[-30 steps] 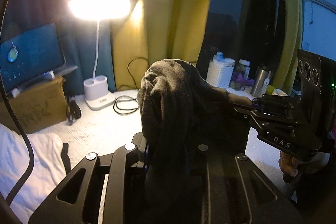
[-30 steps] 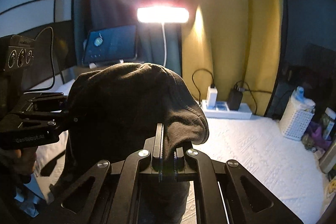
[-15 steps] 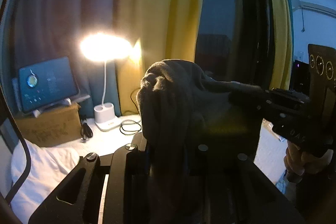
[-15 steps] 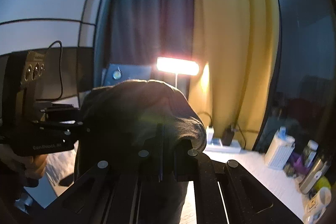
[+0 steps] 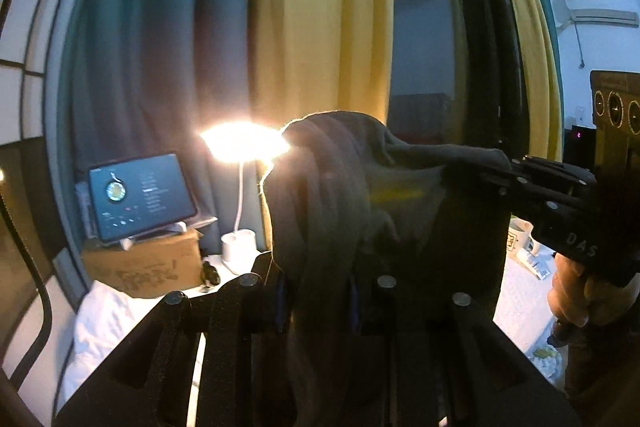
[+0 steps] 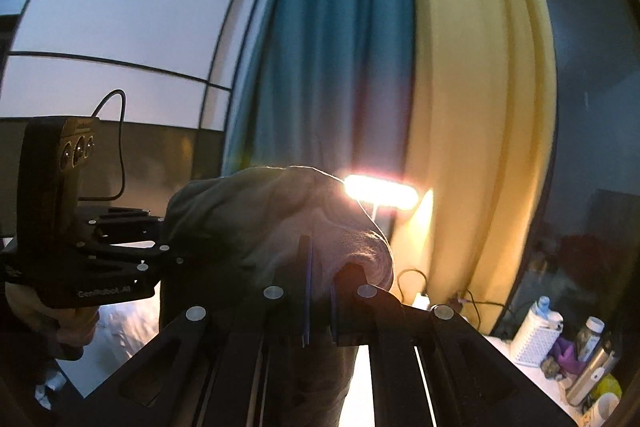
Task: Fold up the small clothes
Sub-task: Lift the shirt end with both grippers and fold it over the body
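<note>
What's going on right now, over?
Left tool and right tool both shut on dark garment, held up in the air. Lamp glaring behind. Nothing blocking.

Left wrist view looks out along its own fingers, tilted up toward the curtains, with the cloth right up against the lens. Right gripper comes in from its right edge. Right wrist view faces the same way, cloth just as close, left gripper entering at its left. Both share the lamp, curtains and cloth.
</note>
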`<act>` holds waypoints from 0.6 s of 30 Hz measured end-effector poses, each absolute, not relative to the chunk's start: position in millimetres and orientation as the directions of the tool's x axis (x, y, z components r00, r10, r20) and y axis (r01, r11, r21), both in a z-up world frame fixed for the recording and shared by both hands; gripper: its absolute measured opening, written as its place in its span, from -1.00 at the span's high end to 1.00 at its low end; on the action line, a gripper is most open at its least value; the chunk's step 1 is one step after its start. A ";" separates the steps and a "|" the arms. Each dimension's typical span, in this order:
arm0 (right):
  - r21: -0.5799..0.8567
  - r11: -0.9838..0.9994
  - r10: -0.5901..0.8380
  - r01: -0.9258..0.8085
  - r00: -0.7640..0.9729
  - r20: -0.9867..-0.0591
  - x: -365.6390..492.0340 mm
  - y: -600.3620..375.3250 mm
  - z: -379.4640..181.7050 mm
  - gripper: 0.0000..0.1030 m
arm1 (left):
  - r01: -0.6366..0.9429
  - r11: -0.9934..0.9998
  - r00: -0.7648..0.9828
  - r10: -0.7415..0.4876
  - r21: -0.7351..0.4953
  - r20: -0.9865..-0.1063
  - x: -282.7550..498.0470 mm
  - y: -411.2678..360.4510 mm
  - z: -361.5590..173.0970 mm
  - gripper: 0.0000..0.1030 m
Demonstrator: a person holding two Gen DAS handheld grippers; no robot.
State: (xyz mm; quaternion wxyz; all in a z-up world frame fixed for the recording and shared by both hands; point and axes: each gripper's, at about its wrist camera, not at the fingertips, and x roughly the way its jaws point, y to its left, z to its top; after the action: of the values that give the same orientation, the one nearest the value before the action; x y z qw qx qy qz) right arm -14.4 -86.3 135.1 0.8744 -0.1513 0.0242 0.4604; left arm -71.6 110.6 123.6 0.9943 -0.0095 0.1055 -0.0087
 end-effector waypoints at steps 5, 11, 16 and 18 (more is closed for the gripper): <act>-0.234 0.498 0.818 -0.835 0.542 -0.193 -17.6 -73.4 128.8 0.88 | -0.025 1.000 0.978 0.022 -0.014 -0.209 -81.8 125.2 121.5 0.58; -0.204 0.471 0.820 -0.858 0.511 -0.256 -8.1 -49.1 110.0 0.88 | -0.055 0.997 0.960 0.041 -0.044 -0.278 -73.6 146.4 105.4 0.58; -0.176 0.469 0.808 -0.865 0.501 -0.310 9.3 -26.8 90.9 0.88 | -0.069 0.996 0.942 0.044 -0.064 -0.334 -56.5 162.3 85.5 0.58; -0.167 0.476 0.799 -0.864 0.504 -0.328 18.1 -18.7 83.5 0.88 | -0.072 0.995 0.934 0.043 -0.070 -0.354 -48.7 167.7 77.9 0.58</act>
State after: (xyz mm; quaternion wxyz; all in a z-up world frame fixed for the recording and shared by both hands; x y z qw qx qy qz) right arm 18.1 -18.7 83.5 0.8528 -0.1569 0.1027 0.4874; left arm -48.7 167.7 77.9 0.9826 -0.0409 0.1787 0.0294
